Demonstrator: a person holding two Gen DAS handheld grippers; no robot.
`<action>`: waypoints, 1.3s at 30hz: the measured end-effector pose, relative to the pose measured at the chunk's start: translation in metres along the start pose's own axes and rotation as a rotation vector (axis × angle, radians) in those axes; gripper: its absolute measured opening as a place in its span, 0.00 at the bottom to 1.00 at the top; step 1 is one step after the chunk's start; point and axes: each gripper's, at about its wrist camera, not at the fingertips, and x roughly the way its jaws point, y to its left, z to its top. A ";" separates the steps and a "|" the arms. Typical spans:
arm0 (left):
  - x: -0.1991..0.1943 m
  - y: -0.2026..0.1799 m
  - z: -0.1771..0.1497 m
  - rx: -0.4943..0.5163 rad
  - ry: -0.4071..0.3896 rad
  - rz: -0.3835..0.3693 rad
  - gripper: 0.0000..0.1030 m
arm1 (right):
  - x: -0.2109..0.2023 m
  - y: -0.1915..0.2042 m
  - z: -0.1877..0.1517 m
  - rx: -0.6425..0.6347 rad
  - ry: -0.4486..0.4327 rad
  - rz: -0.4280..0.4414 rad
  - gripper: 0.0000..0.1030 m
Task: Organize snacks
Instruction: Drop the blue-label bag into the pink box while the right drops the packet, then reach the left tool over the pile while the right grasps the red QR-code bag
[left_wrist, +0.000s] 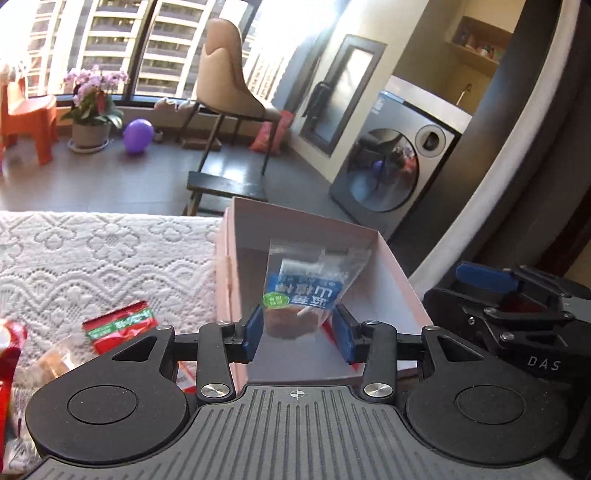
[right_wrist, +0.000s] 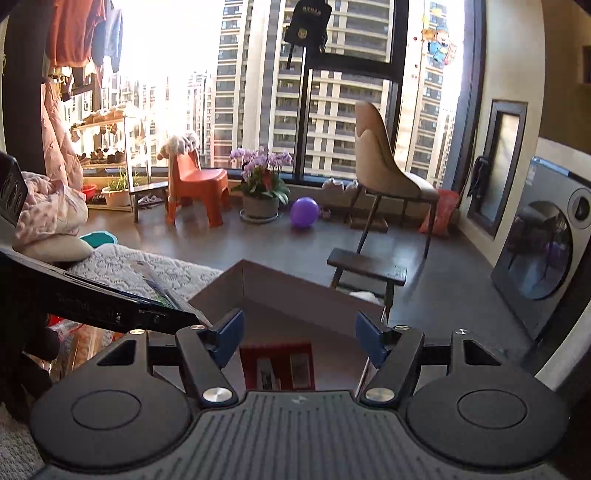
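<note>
My left gripper (left_wrist: 300, 332) is shut on a clear snack packet (left_wrist: 306, 291) with a blue label and a brown piece inside. It holds the packet upright over the open pink box (left_wrist: 402, 291) at the table's right end. The right gripper's black body (left_wrist: 517, 325) shows just right of the box. In the right wrist view my right gripper (right_wrist: 300, 339) stands open with nothing between its pads, above the same box (right_wrist: 288, 291). A red packet (right_wrist: 277, 365) lies flat on the box floor beneath it. The left gripper's body (right_wrist: 110, 306) crosses that view from the left.
Red snack packets (left_wrist: 118, 328) and a clear one with brown contents (left_wrist: 55, 362) lie on the white lace tablecloth (left_wrist: 92, 258) left of the box. Beyond the table edge stand a small dark stool (left_wrist: 225, 188), a beige chair (left_wrist: 229, 88) and a washing machine (left_wrist: 391, 162).
</note>
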 end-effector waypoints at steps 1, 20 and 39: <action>-0.012 0.010 -0.008 -0.028 -0.017 -0.018 0.44 | 0.001 0.001 -0.007 -0.003 0.002 0.010 0.65; -0.130 0.040 -0.042 -0.062 -0.227 0.154 0.44 | 0.016 0.055 -0.036 -0.060 0.041 0.108 0.66; -0.182 0.085 -0.119 -0.130 -0.157 0.469 0.44 | 0.075 0.060 0.020 -0.052 0.057 -0.053 0.68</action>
